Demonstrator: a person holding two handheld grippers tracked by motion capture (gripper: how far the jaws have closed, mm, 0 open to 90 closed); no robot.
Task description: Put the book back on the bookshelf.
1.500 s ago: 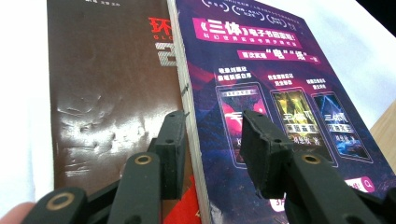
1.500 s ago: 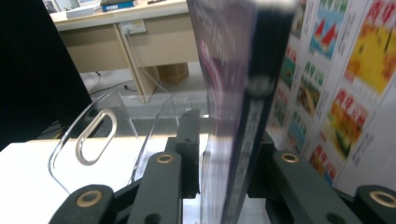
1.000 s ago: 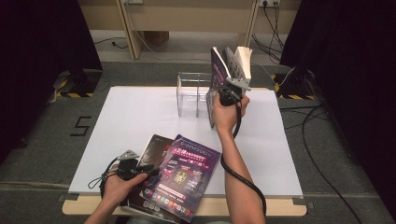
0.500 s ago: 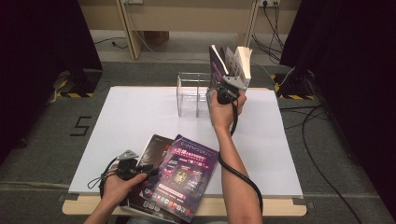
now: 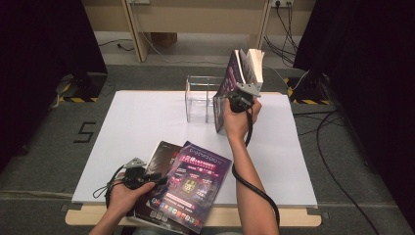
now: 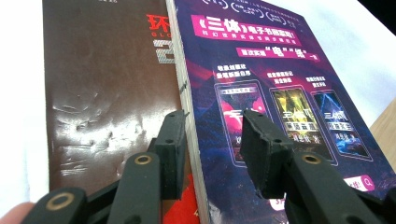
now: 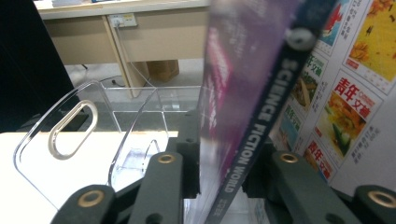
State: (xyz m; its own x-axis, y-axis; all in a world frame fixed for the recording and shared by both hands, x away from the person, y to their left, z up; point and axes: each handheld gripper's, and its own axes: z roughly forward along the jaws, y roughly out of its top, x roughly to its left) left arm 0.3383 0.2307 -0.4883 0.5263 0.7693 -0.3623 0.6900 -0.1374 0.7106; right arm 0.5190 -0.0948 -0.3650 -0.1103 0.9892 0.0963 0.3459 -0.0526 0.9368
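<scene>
Magazines: a purple science-fiction magazine (image 5: pixel 226 88) stands upright in my clear acrylic rack (image 5: pixel 199 98) at the table's far edge, spine vertical between my right gripper (image 5: pixel 240 102) jaws, which have just been opening. My left gripper (image 6: pixel 212 140) straddles, half open, the flat purple-covered magazine (image 5: pixel 193 183) near me on the white table (image 5: pixel 142 122). Grey carpet and desks lie beyond.

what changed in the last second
The right gripper has just been opening its jaws, with the purple magazine standing between them in the clear rack. The left gripper and the two magazines at the near edge stayed put.
</scene>
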